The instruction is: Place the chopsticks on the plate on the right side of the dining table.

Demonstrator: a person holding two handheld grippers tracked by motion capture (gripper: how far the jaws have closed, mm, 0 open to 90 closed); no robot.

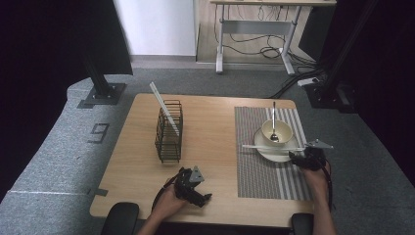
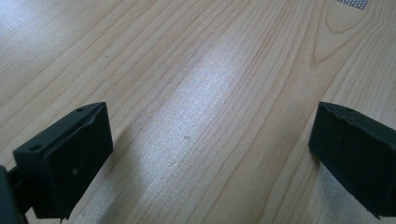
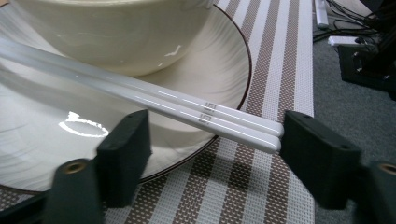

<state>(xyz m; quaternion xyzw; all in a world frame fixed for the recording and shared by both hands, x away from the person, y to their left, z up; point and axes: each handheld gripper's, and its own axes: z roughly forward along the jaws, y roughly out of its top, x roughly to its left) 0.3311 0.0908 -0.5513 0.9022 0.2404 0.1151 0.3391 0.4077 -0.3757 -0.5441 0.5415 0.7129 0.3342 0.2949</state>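
Wooden table (image 1: pixel 210 122) on grey carpet; left tool (image 1: pixel 195 188) rested spread over bare wood, right tool (image 3: pixel 215 154) gaped around white chopsticks (image 3: pixel 140 95) lying across the plate (image 3: pixel 224 70) on the striped mat (image 1: pixel 259 166)

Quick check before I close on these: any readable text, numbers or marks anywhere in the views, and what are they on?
"9": large dark numeral on the grey floor left of the table, high view.
Small square marks, one on each white chopstick near its end, between the open right hand-held gripper jaws: a logo, too small to read.
Nothing else readable.
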